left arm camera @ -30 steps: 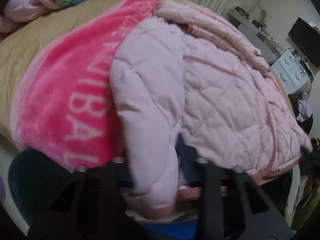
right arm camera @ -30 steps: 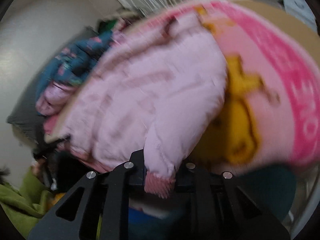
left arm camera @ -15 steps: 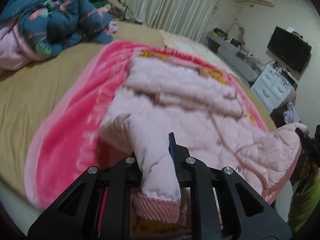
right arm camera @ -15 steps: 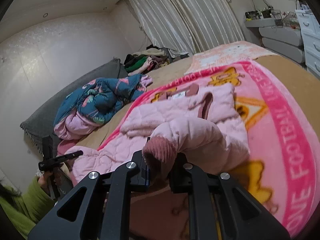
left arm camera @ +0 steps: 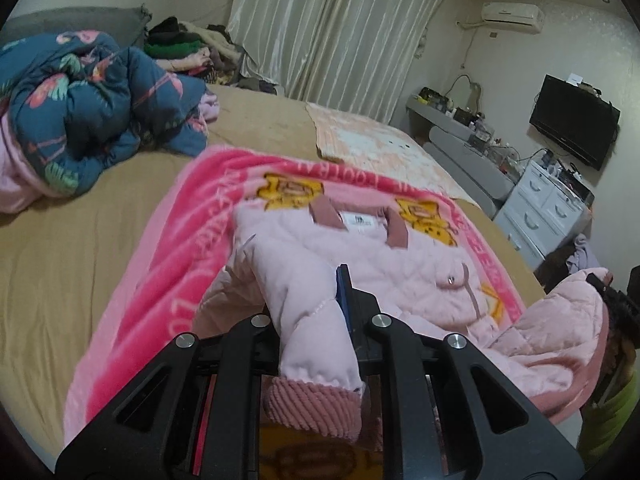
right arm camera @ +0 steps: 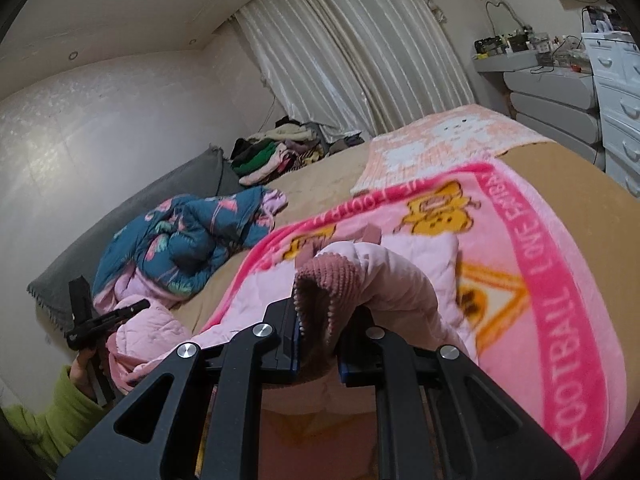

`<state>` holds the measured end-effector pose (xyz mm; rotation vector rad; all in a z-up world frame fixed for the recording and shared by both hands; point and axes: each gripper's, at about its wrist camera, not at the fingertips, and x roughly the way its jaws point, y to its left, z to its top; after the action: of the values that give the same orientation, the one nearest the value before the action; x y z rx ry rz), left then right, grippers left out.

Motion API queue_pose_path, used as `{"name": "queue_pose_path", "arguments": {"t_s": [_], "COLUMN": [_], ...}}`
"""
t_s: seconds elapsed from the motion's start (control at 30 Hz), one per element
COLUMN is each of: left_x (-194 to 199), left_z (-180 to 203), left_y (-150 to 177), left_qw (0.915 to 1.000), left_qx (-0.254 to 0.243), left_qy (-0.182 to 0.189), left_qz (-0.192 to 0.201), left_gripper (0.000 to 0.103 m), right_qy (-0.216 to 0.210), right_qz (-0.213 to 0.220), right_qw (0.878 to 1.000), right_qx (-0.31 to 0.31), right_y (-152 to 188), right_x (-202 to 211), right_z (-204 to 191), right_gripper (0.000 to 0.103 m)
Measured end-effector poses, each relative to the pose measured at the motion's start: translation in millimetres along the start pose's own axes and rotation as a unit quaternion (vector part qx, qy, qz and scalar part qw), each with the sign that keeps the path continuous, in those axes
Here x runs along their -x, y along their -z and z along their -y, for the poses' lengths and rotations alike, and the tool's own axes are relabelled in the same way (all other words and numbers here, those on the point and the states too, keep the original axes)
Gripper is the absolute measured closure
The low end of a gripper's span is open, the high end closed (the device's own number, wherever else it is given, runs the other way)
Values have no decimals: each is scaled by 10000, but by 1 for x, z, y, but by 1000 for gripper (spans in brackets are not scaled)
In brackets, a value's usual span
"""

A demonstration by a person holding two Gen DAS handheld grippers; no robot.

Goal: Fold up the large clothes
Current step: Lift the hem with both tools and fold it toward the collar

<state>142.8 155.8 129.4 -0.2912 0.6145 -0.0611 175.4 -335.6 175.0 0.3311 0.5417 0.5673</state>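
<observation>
- Bedroom with pale curtains and a tan-sheeted bed (left arm camera: 100, 240); from the left wrist view a pink fleece blanket (left arm camera: 172, 240) lies across it, and the pink quilted jacket (left arm camera: 400, 272) lies on that blanket, collar toward the curtains.
- Left gripper (left arm camera: 316, 320) is clenched on the left sleeve (left arm camera: 312, 328) just above its ribbed cuff; the white neck label (left arm camera: 359, 221) carries print too small to read.
- Blanket lettering here is upside down and only partly legible.
- From the right wrist view, the right gripper (right arm camera: 318, 332) is clamped on the right sleeve (right arm camera: 384, 276) at its corduroy-like cuff, lifted off the jacket body.
- Blanket border reads "LOVE FOOTBALL" along the near edge.
- A blue floral quilt (right arm camera: 188, 244) sits well apart, toward the grey headboard.
- Judgement: both sleeves look ready to fold inward; carry each cuff across the chest at matching height, keep the fabric taut, and lay them flat before letting go, so the padding does not bunch.
</observation>
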Motion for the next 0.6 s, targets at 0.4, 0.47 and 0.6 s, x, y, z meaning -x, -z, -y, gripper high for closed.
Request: {"name": "queue_pose_path", "arguments": {"t_s": [0.4, 0.47, 0.6], "left_x": [-47, -57, -81], "left_z": [-1, -4, -11], "left_y": [-51, -58, -66], "left_qw": [9991, 9989, 9984], "left_qx": [-29, 5, 65], "left_qy": [-411, -467, -568], "left_qz": [29, 8, -47], "left_gripper": [94, 94, 93], "right_qy": [306, 336, 405], "right_qz": [26, -26, -155], "right_qw": [9992, 9989, 9978], "right_qx": [-261, -337, -501], "right_y": [-57, -64, -71], "right_x": [-69, -81, -104], "right_z": [35, 44, 61], "right_gripper": [91, 91, 91]}}
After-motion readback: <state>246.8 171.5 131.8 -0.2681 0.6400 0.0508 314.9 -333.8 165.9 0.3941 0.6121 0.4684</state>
